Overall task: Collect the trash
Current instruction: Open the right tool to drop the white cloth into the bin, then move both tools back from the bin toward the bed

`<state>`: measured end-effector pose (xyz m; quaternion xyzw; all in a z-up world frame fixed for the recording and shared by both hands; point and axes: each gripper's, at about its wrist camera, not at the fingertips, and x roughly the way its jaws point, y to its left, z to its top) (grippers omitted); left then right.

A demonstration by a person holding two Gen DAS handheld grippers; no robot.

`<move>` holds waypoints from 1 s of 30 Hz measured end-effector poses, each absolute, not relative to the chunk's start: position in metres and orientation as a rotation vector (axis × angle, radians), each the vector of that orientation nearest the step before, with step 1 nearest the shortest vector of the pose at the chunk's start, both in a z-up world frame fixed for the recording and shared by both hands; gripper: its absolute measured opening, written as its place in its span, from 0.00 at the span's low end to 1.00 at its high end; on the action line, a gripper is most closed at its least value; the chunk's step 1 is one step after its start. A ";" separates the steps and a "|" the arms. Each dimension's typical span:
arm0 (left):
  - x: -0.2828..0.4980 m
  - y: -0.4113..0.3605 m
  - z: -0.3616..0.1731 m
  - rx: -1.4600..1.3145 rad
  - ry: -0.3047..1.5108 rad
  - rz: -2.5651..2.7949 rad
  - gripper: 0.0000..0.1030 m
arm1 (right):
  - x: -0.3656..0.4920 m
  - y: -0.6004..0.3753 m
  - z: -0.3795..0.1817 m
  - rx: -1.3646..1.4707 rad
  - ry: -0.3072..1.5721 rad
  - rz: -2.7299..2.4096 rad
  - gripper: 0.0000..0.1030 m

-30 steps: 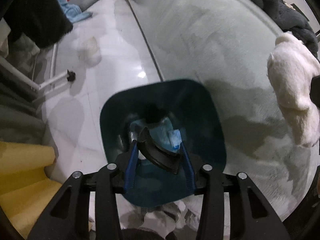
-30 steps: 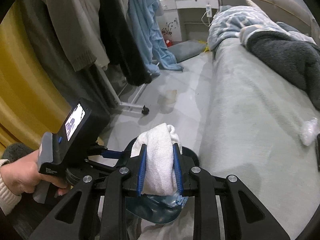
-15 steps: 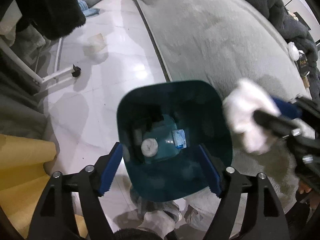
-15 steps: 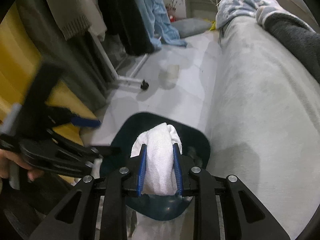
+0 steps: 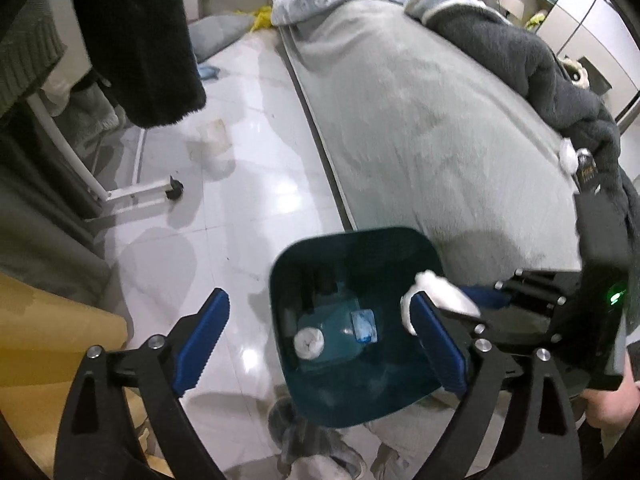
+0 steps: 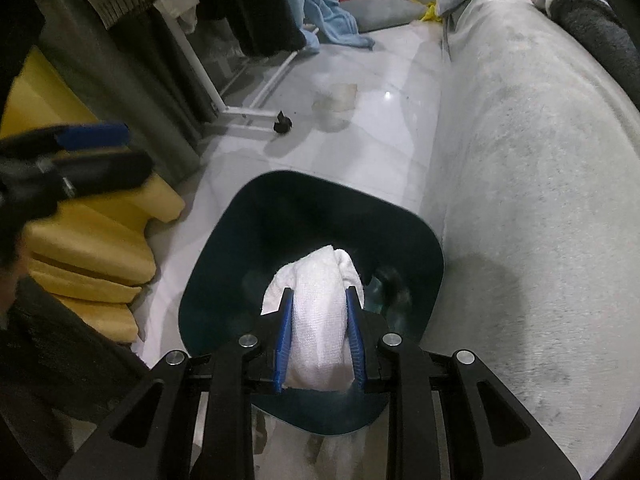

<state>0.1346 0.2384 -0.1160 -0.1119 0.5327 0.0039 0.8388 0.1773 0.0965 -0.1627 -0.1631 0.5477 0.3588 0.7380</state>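
A dark teal trash bin (image 5: 416, 248) stands on the white floor beside the bed; it also shows in the right wrist view (image 6: 224, 248). Inside lie a white wad (image 5: 309, 343) and a blue wrapper (image 5: 363, 326). My right gripper (image 6: 319, 334) is shut on a white crumpled tissue (image 6: 318, 300) and holds it over the bin's opening; that tissue also shows in the left wrist view (image 5: 440, 294). My left gripper (image 5: 320, 344) is open wide and empty, above the bin's left side.
The grey bed (image 5: 420, 120) runs along the right, with a dark blanket (image 5: 520, 60) and a small white wad (image 5: 567, 155) on it. A clothes rack foot with a caster (image 5: 174, 191) and hanging clothes are at left. Yellow foam (image 6: 92, 248) lies beside the bin.
My left gripper let go of a dark piece and a blue wrapper into the bin, opened wide and drew back. My right gripper brought the white tissue over the bin.
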 end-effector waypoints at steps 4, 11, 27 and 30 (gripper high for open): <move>0.132 0.246 -0.103 -0.232 1.053 0.050 0.93 | 0.175 0.097 -0.171 -0.380 1.224 0.778 0.29; 0.127 0.239 -0.061 -0.192 0.843 0.049 0.93 | 0.171 0.095 -0.172 -0.390 1.236 0.766 0.48; 0.129 0.200 -0.010 -0.150 0.616 0.007 0.95 | 0.191 0.064 -0.101 -0.229 1.056 0.726 0.83; 0.130 0.187 -0.002 -0.131 0.575 -0.012 0.96 | 0.193 0.049 -0.091 -0.211 1.015 0.707 0.86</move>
